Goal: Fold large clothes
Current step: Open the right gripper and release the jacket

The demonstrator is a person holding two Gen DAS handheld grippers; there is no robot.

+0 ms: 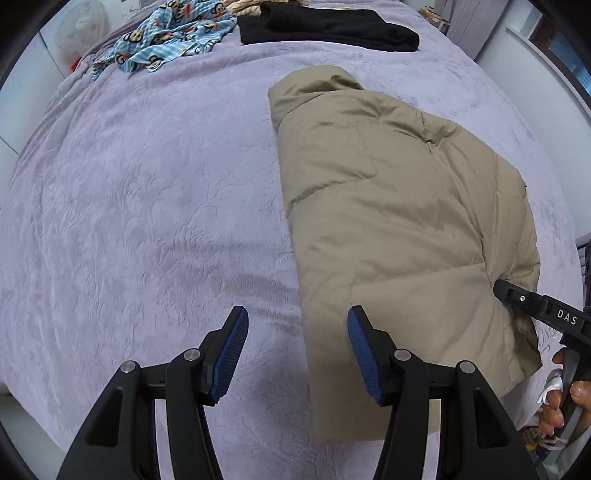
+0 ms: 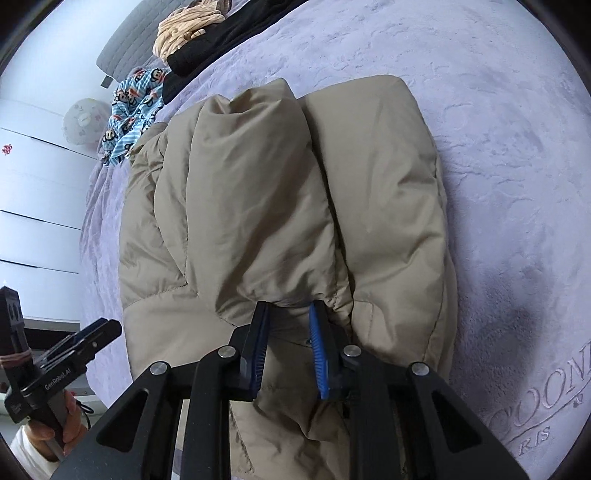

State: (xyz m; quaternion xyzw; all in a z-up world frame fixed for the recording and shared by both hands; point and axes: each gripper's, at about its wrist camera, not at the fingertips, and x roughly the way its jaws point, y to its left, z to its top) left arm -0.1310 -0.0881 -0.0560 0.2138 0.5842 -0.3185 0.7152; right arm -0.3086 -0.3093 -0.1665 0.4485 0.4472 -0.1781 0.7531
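A tan puffer jacket [image 1: 399, 221] lies folded lengthwise on the lilac bedspread [image 1: 147, 203]. My left gripper [image 1: 297, 317] is open and empty, hovering above the jacket's near left edge. My right gripper [image 2: 289, 310] is shut on a bunched fold of the jacket [image 2: 295, 206] at its near end, with fabric filling the space between the blue pads. The right gripper also shows in the left wrist view [image 1: 517, 295], at the jacket's right edge. The left gripper shows in the right wrist view [image 2: 92, 332], held off the bed's left side.
A folded black garment [image 1: 325, 26], a blue monkey-print cloth [image 1: 166, 40] and a beige striped cloth [image 2: 184, 29] lie at the bed's far end. White drawers [image 2: 33, 192] and a fan [image 2: 83, 123] stand left of the bed.
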